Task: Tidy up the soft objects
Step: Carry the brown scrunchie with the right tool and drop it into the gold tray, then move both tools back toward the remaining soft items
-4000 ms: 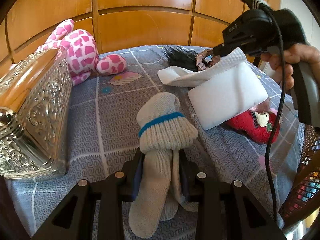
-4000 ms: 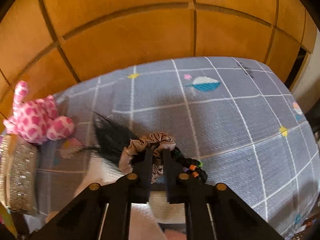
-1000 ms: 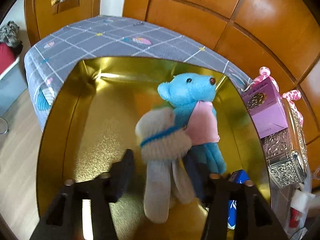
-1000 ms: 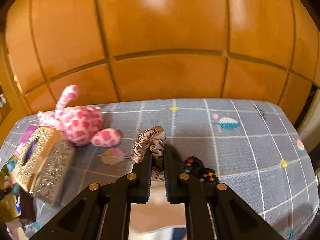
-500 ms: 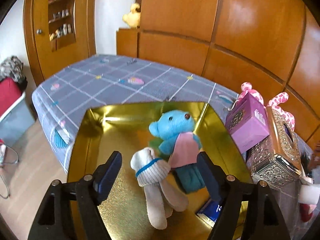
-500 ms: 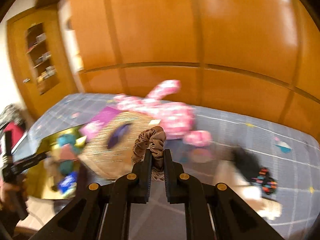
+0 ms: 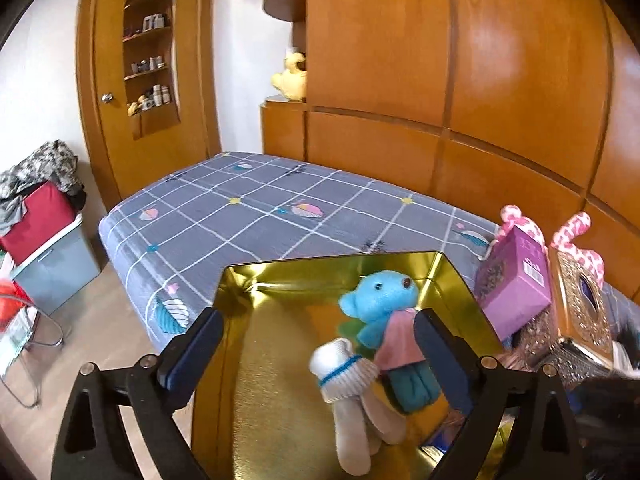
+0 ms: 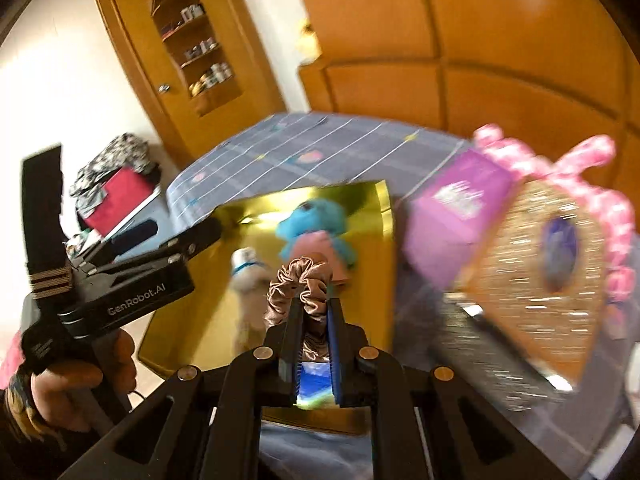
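Note:
A gold tin box (image 7: 276, 396) lies open on the bed. Inside it lie a blue teddy bear (image 7: 380, 300) and a rolled beige sock with a blue band (image 7: 352, 388). My left gripper (image 7: 320, 344) is open and empty, raised above the box. My right gripper (image 8: 314, 308) is shut on a brown satin scrunchie (image 8: 300, 280), held above the near side of the gold box (image 8: 360, 264). The left gripper (image 8: 132, 272) shows in the right wrist view, to the left of the box.
A purple carton (image 7: 516, 284) and an ornate silver tissue box (image 7: 580, 320) stand right of the gold box, with a pink spotted plush (image 8: 600, 184) behind. The grey checked bed (image 7: 280, 208) stretches away to wooden panels. A grey bin with clothes (image 7: 44, 240) stands on the floor left.
The left gripper opened, let the sock drop into the gold box, and pulled back up. The right gripper swung left with the scrunchie, from the bed to above the box.

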A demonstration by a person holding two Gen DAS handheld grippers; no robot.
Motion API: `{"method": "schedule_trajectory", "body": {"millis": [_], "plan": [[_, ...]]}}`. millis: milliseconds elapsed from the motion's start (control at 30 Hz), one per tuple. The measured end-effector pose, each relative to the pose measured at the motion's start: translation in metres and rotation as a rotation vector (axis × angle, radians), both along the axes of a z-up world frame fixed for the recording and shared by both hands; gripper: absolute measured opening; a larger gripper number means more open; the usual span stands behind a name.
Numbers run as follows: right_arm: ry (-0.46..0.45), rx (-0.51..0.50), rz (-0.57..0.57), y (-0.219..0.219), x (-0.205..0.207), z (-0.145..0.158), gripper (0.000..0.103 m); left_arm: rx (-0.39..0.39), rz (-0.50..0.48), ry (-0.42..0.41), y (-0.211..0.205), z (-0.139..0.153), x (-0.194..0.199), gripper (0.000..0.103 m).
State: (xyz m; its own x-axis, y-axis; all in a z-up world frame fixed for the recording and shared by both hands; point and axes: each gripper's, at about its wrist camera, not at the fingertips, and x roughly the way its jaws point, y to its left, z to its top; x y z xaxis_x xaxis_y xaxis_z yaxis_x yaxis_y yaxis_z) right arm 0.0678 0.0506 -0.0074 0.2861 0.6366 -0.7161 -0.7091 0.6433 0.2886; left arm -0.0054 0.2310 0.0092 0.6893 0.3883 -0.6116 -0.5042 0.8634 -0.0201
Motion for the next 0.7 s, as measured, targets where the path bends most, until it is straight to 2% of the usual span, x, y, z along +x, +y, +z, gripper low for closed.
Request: {"method": "schedule_trajectory", "body": {"millis": [133, 167, 200, 267, 367, 467, 700], "plan": [[0.054, -0.027, 0.045, 0.026, -0.003, -0.019, 0.014, -0.021, 0.036, 0.001, 0.015, -0.001, 0.0, 0.097], [0.073, -0.025, 0.06, 0.031, -0.002, -0.025, 0.019, -0.025, 0.047, -0.001, 0.019, -0.001, -0.001, 0.097], [0.094, -0.023, 0.066, 0.034, -0.001, -0.03, 0.031, -0.03, 0.052, -0.002, 0.021, -0.001, -0.002, 0.097], [0.122, -0.024, 0.068, 0.036, 0.0, -0.038, 0.044, -0.042, 0.057, -0.01, 0.026, 0.0, -0.002, 0.097], [0.125, -0.024, 0.05, 0.029, -0.001, -0.041, 0.046, -0.054, 0.052, -0.017, 0.027, 0.001, -0.002, 0.098], [0.094, -0.027, 0.014, 0.017, -0.002, -0.036, 0.049, -0.051, 0.028, -0.025, 0.022, 0.002, -0.002, 0.098], [-0.051, -0.063, -0.094, -0.024, -0.014, -0.011, 0.056, -0.034, -0.086, -0.029, -0.007, 0.004, 0.002, 0.098]]}}
